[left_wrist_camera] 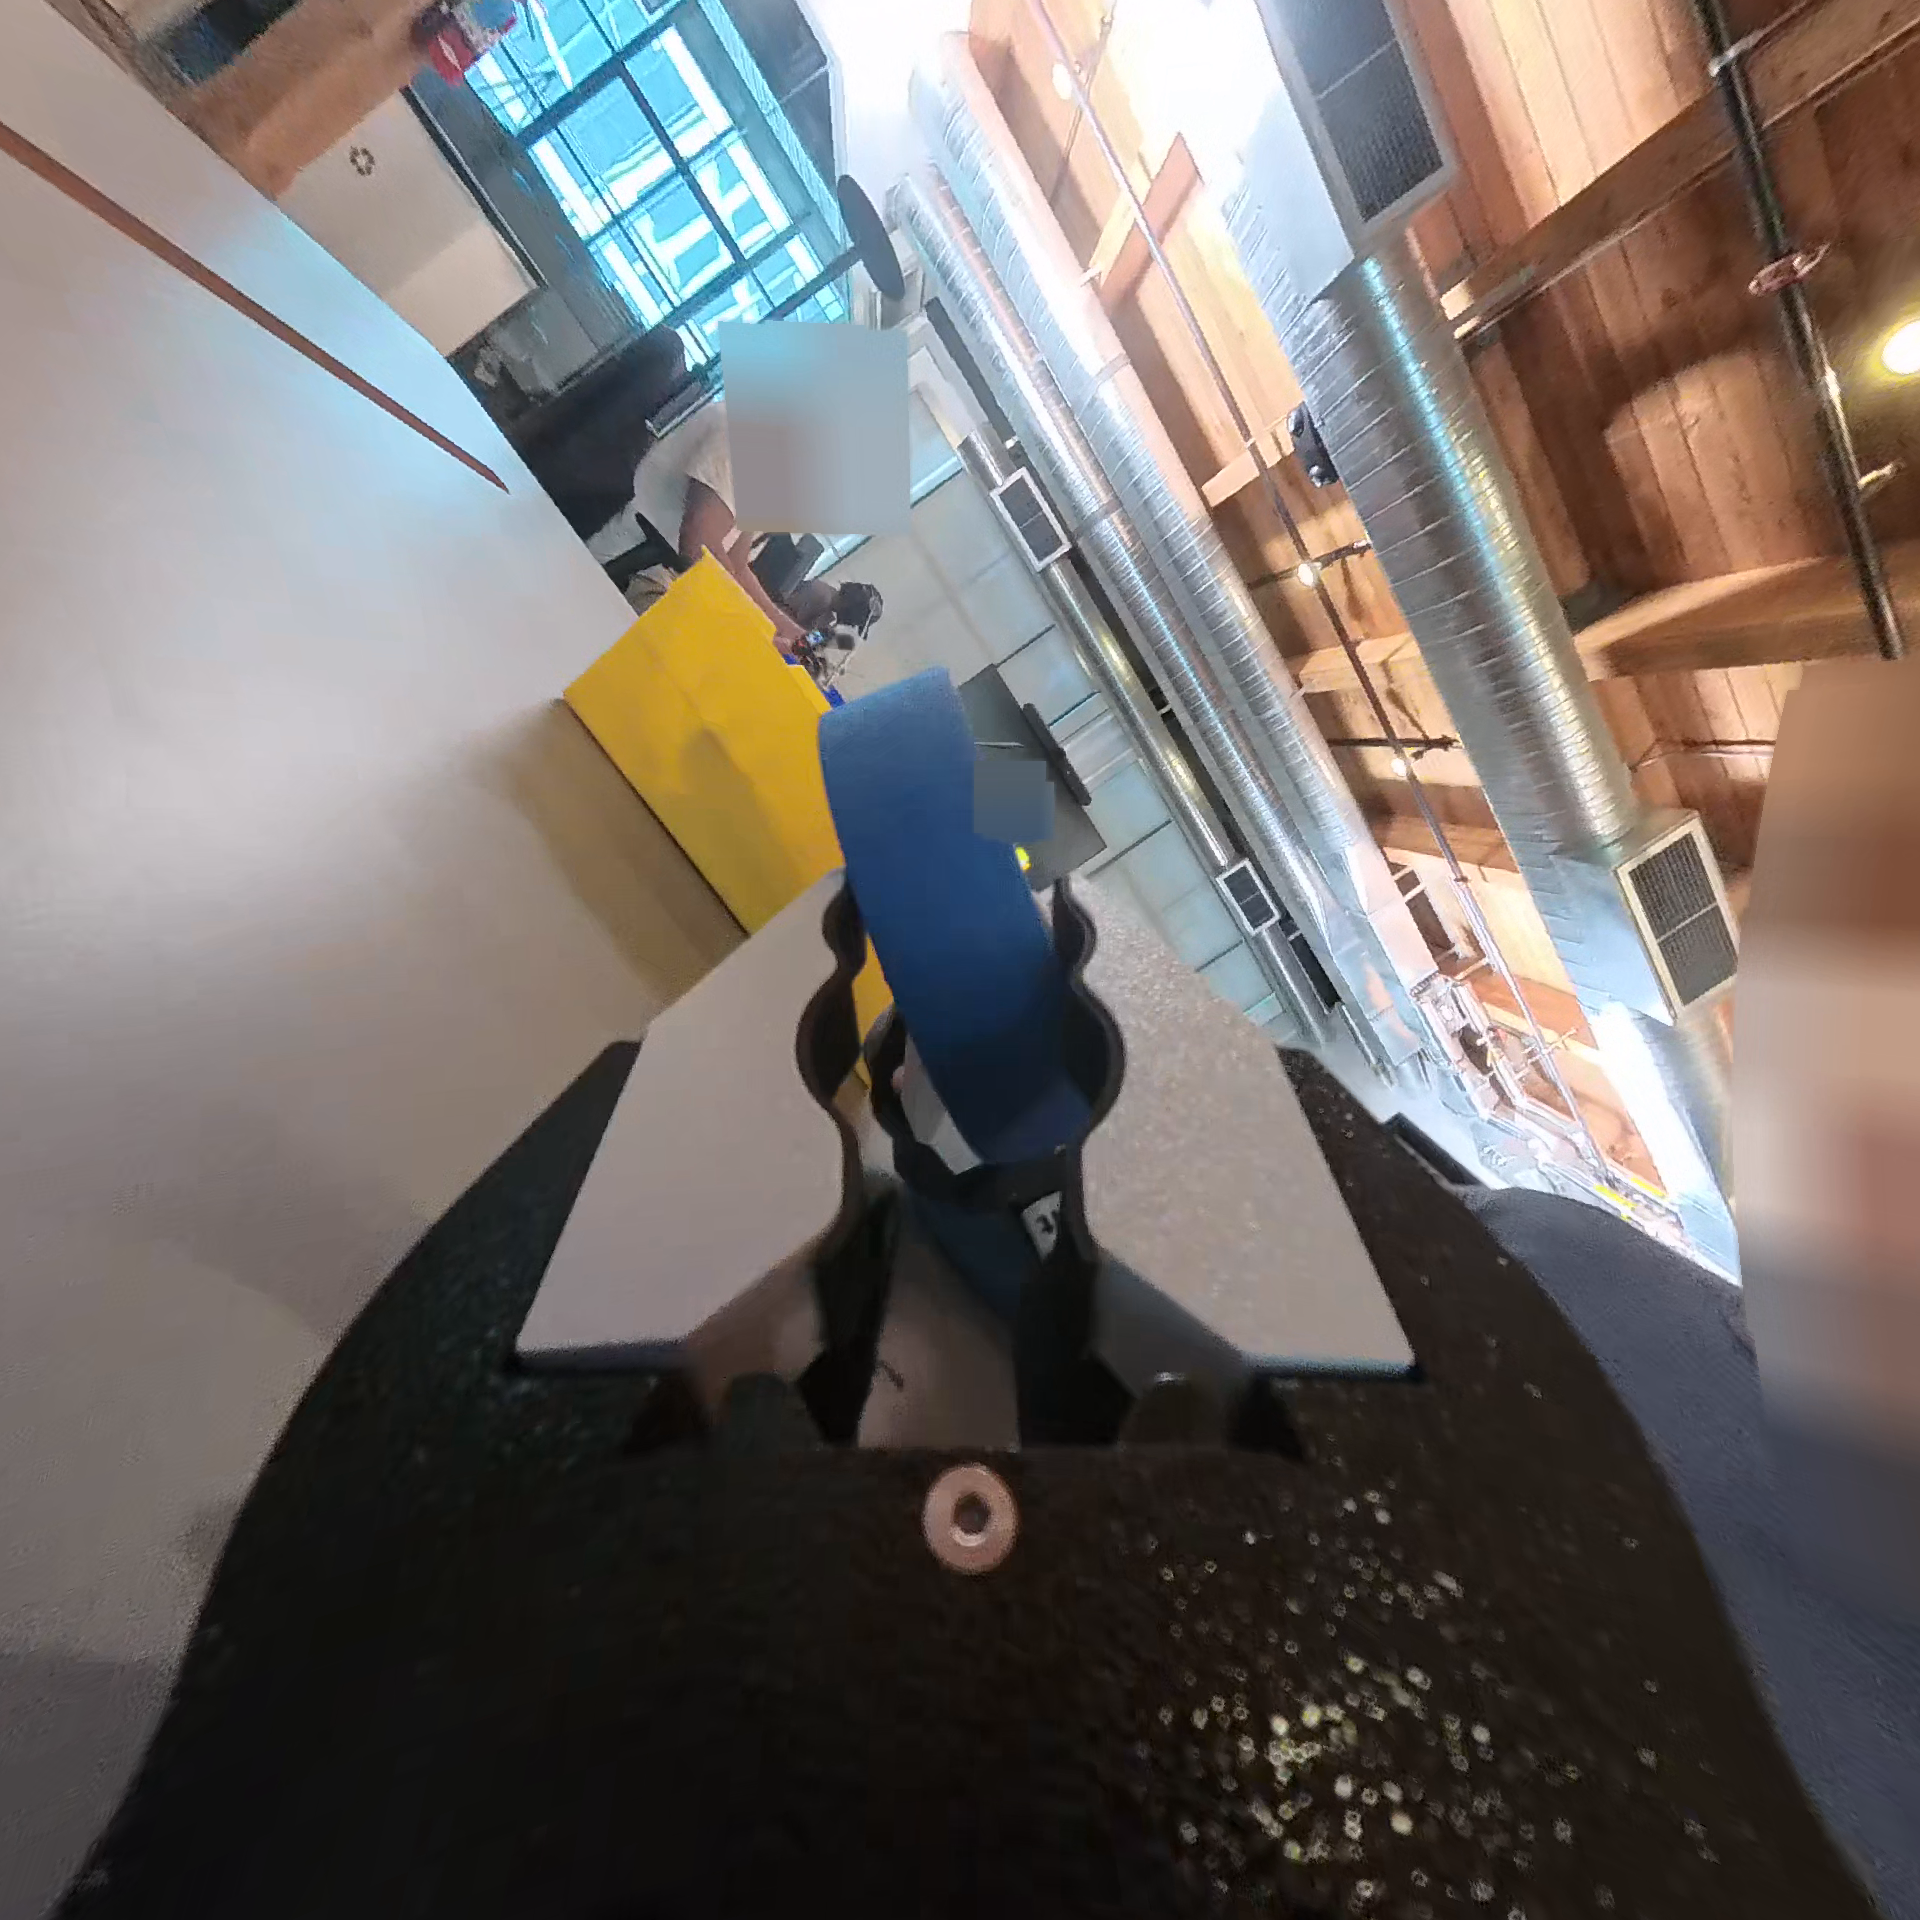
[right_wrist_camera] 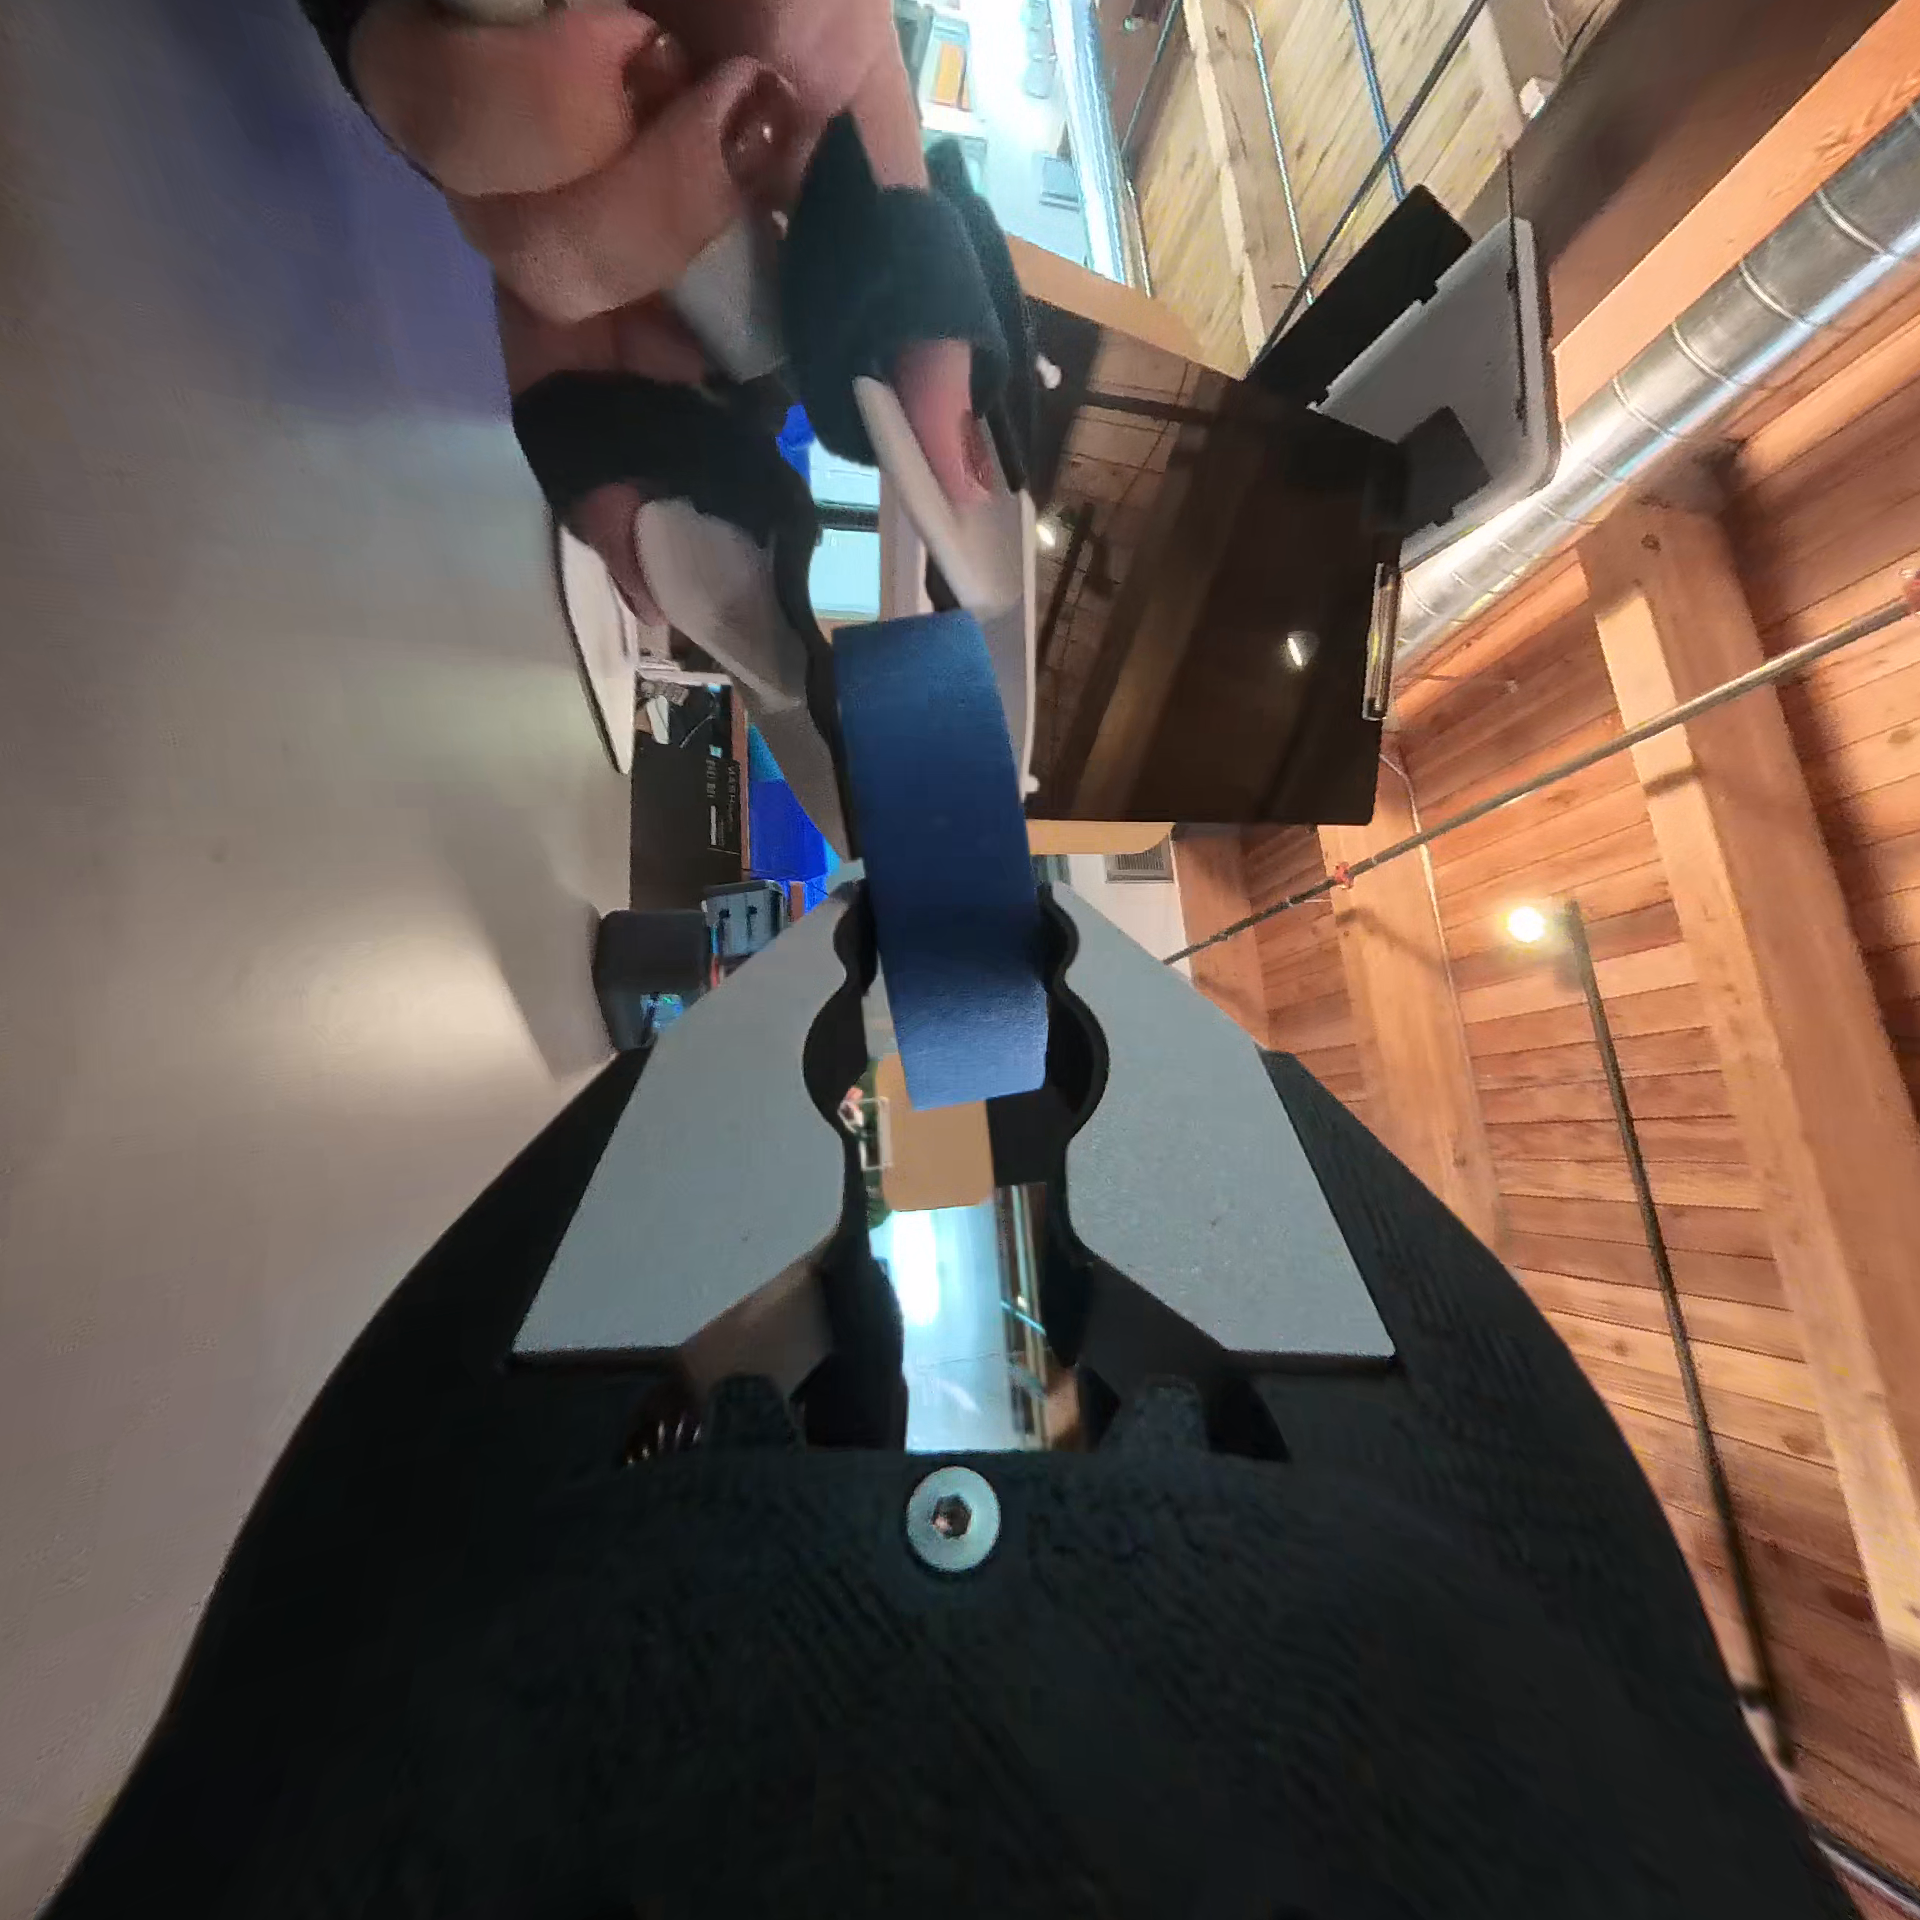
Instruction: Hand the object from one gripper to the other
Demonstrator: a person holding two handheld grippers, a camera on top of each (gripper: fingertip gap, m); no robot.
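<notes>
Both grippers pinch one blue tape roll point(right_wrist_camera: 951, 883) edge-on at mid-frame, the right gripper point(right_wrist_camera: 951, 935) clamped on its near rim and the left gripper point(left_wrist_camera: 961, 977) clamped on the opposite rim, so whichever lets go passes it on.

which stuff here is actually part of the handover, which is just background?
Job:
- blue tape roll
- left gripper, shut on the roll
- right gripper, shut on the roll
- hand

Background:
- yellow bin
- dark monitor
- ceiling duct
</notes>
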